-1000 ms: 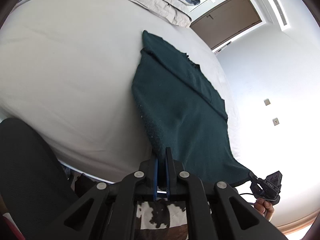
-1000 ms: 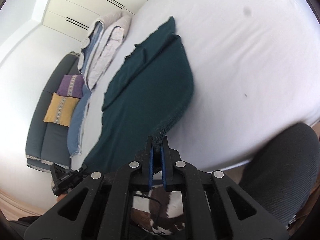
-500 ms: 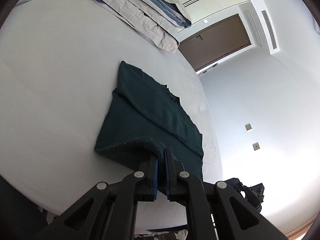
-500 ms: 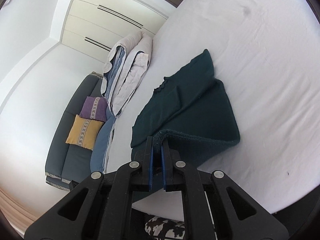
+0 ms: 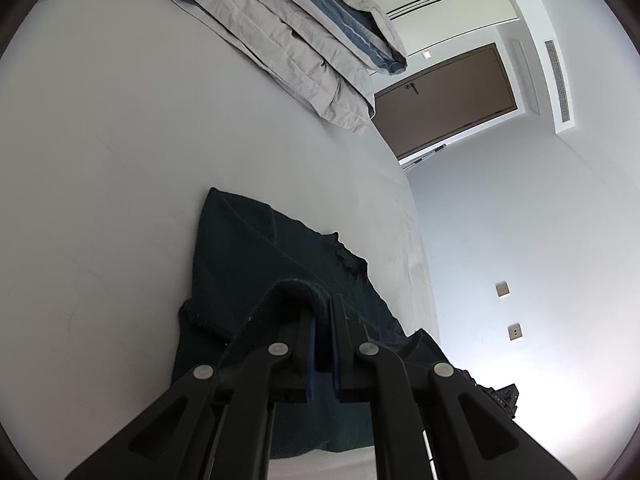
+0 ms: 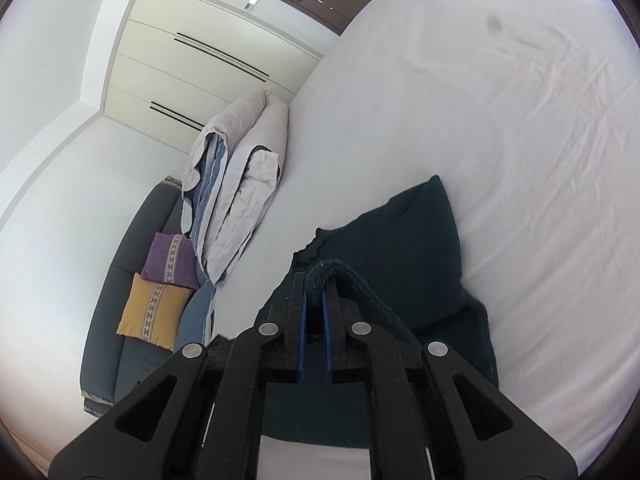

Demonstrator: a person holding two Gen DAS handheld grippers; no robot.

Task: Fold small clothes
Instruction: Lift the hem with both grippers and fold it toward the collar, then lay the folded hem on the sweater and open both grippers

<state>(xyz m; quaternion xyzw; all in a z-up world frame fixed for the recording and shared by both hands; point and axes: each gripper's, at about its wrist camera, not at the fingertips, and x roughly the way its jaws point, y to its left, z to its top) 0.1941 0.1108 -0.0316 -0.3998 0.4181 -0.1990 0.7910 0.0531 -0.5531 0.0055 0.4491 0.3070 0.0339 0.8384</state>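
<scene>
A dark green knitted garment lies on the white bed; it also shows in the right wrist view. My left gripper is shut on one near corner of its hem, lifted and carried over the garment. My right gripper is shut on the other hem corner, held the same way above the garment's upper part near the neckline. The hem is doubled back over the body, forming a fold at the near edge.
A folded grey and blue duvet lies at the far side of the bed, also in the right wrist view. A dark sofa with a purple cushion and a yellow cushion stands beyond. A brown door is in the wall.
Both grippers have carried the hem up from the bed's near edge and forward over the garment toward its neckline, folding it in half. Both stayed shut on the cloth.
</scene>
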